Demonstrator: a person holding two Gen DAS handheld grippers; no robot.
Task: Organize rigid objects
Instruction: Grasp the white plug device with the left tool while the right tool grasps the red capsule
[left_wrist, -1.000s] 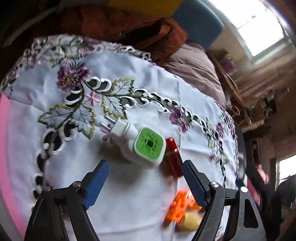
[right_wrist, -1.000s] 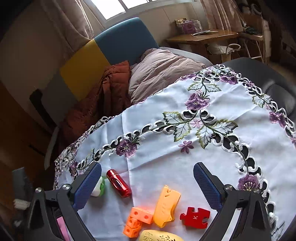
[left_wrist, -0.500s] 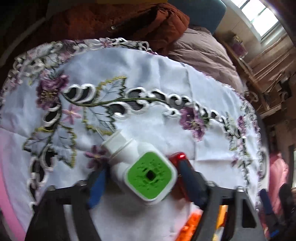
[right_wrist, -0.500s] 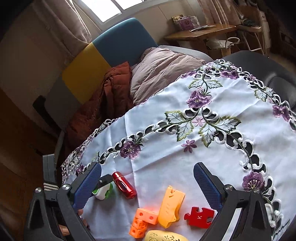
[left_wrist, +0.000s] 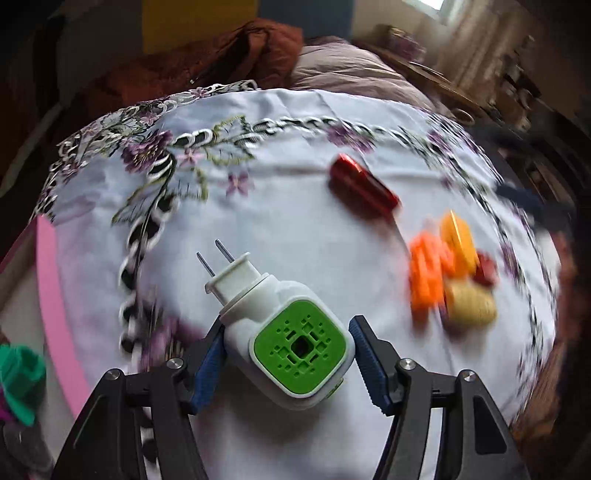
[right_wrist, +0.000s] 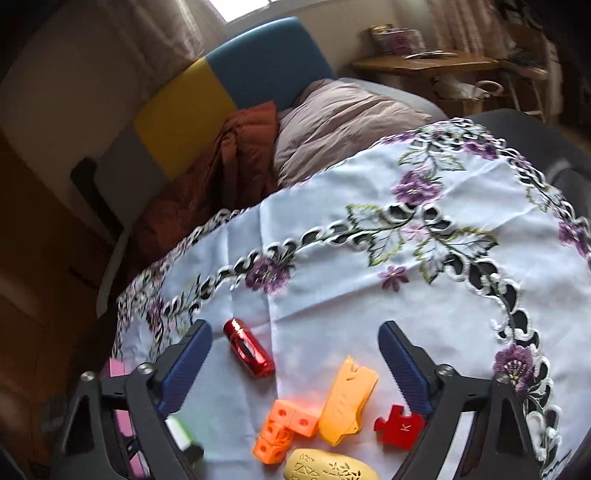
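My left gripper (left_wrist: 288, 354) is shut on a white plug-in device with a green face (left_wrist: 291, 332). It holds the device above the tablecloth with the prongs pointing away. The same device shows at the lower left of the right wrist view (right_wrist: 183, 437). My right gripper (right_wrist: 293, 332) hovers over a cluster of items and its jaws are closing without touching any of them. Below it lie a red cylinder (right_wrist: 249, 349), orange cubes (right_wrist: 284, 428), an orange-yellow piece (right_wrist: 347, 402), a red puzzle piece (right_wrist: 400, 430) and a yellow oval (right_wrist: 328, 467). The red cylinder (left_wrist: 364, 188) lies apart from the device.
A white embroidered cloth (right_wrist: 369, 288) covers the round table. A pink surface (left_wrist: 55, 295) lies along its left edge, with a green object (left_wrist: 22, 373) beside it. Beyond the table is a sofa with brown (right_wrist: 221, 166) and mauve (right_wrist: 340, 122) bedding.
My left gripper closed on the plug-in device, lifted it and carried it left, away from the red cylinder. The right gripper's jaws have narrowed.
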